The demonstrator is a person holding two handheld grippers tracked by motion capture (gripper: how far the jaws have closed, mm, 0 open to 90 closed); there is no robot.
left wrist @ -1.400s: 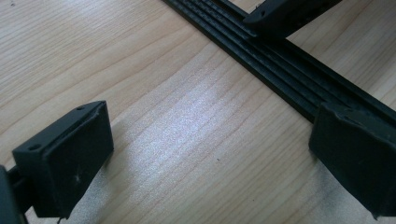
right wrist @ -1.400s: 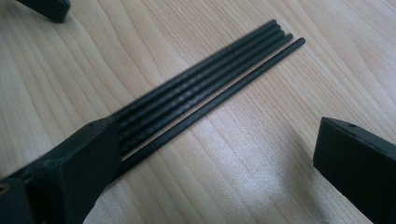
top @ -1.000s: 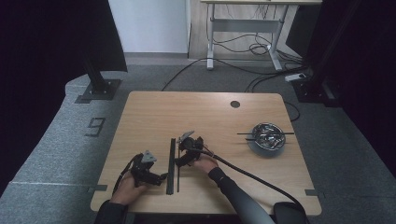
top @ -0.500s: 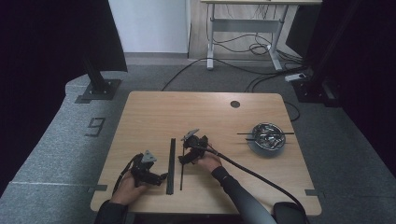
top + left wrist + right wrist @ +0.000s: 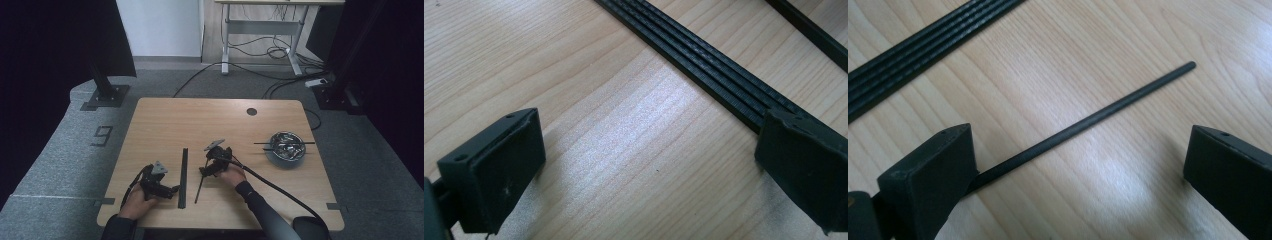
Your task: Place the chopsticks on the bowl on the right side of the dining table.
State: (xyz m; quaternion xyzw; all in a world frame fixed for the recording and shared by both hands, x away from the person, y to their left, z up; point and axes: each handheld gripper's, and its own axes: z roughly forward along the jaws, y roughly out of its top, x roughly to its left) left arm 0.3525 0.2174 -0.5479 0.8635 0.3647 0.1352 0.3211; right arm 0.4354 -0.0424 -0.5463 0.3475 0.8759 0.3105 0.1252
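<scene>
A thin black rod (image 5: 1088, 120) lies flat on the wooden table (image 5: 165, 120), round in section, matte, straight, with one blunt end showing in the right gripper view. In the high view the rod (image 5: 199, 184) runs from the right gripper (image 5: 209, 169) toward 7 o'clock. At its 9 o'clock lies one flat black ribbed strip (image 5: 183, 177), long and grooved lengthwise. The right gripper's jaws stand wide apart over the rod, holding nothing. The left gripper (image 5: 170, 190) sits at 9 o'clock of the strip, jaws also spread, one jaw just beside the strip (image 5: 704, 70). One metal bowl (image 5: 286, 148) stands at 3 o'clock, a black stick across its rim.
</scene>
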